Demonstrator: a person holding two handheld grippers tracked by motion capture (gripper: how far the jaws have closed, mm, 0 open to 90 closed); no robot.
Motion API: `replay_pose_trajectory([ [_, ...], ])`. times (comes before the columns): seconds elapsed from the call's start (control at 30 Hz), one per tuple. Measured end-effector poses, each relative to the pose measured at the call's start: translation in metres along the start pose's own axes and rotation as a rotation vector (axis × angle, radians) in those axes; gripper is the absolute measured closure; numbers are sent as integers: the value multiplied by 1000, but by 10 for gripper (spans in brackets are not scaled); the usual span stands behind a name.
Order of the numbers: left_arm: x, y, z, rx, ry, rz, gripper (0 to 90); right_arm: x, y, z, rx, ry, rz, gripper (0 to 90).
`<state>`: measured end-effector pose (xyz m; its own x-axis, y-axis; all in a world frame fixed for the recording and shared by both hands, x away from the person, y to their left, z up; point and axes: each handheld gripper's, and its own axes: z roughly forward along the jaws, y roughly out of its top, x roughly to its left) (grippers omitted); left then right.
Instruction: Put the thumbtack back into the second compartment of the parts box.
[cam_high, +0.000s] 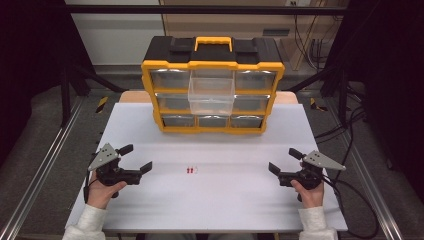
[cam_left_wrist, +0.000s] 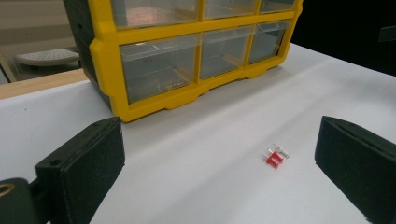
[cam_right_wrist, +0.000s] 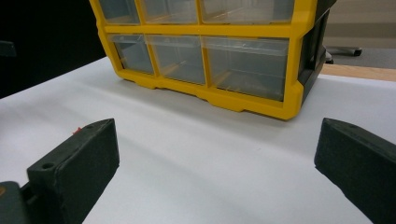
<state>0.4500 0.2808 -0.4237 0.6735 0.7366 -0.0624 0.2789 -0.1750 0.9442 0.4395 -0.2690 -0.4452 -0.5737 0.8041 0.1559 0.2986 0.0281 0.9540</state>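
We log the left gripper (cam_high: 135, 157) at 8 o'clock on the white table (cam_high: 225, 200), jaws spread wide and holding nothing. The right gripper (cam_high: 285, 160) sits at 4 o'clock, jaws likewise apart and holding nothing. Between them, near table centre, lie two small red pin connectors (cam_high: 190, 170) with metal legs, side by side and well apart from both grippers; in the left gripper view they lie on the bare table ahead of the jaws, toward 2 o'clock (cam_left_wrist: 274, 157). At 12 o'clock stands a yellow-and-black drawer organizer (cam_high: 212, 65) with a yellow handle; its upper middle clear drawer (cam_high: 211, 95) is pulled out.
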Motion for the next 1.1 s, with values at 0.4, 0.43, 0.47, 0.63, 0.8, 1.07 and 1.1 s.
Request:
replay_pose_trajectory([
  [0.4, -17, 17, 24, 23, -20, 25, 9, 1, 0, 0, 0, 0, -3, 3],
  [0.43, -18, 19, 27, 26, -24, 26, 9, 1, 0, 0, 0, 0, -3, 3],
  [0.47, -19, 20, 30, 27, -29, 25, 9, 1, 0, 0, 0, 0, -3, 3],
  [0.63, -26, 24, 42, 24, -43, 22, 7, 1, 0, 0, 3, 0, -4, 3],
  [0.8, -31, 25, 54, 54, -8, 21, 12, 0, 0, 0, 1, -3, -4, 3],
  [1.07, -35, 21, 71, 78, -24, 1, 12, 0, 0, 0, 4, -1, -5, 3],
  [1.1, -35, 21, 73, 81, -28, -1, 17, 1, 0, 0, 5, 0, -3, 3],
])
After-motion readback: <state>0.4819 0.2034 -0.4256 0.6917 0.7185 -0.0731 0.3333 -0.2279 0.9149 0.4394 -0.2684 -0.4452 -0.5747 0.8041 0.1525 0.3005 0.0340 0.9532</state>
